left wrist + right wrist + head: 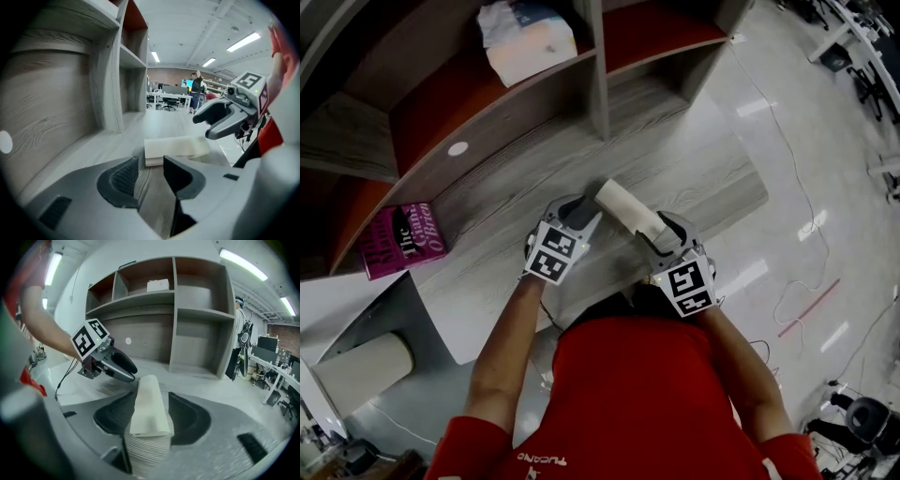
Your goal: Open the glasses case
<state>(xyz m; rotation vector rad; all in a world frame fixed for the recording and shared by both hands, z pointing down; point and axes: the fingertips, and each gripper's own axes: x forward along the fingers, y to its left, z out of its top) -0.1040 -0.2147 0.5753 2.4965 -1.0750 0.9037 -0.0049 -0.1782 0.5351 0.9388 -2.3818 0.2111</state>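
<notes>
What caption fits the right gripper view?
Right gripper open around the near end of a cream glasses case on the wooden desk, left gripper at its far end.

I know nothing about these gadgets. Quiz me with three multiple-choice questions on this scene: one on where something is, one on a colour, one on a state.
1. Where does the glasses case lie?
A) on the wooden desk
B) on a shelf
C) on the floor

2. What colour is the book?
A) green
B) magenta
C) yellow

3. How do the jaws of the right hand-held gripper stand?
A) shut and empty
B) clamped on the book
C) apart, with the case's end between them

Answers:
1 A: it rests on the desk's wood surface.
2 B: its cover is magenta.
3 C: the right gripper view shows the jaws apart with the case between them.
</notes>
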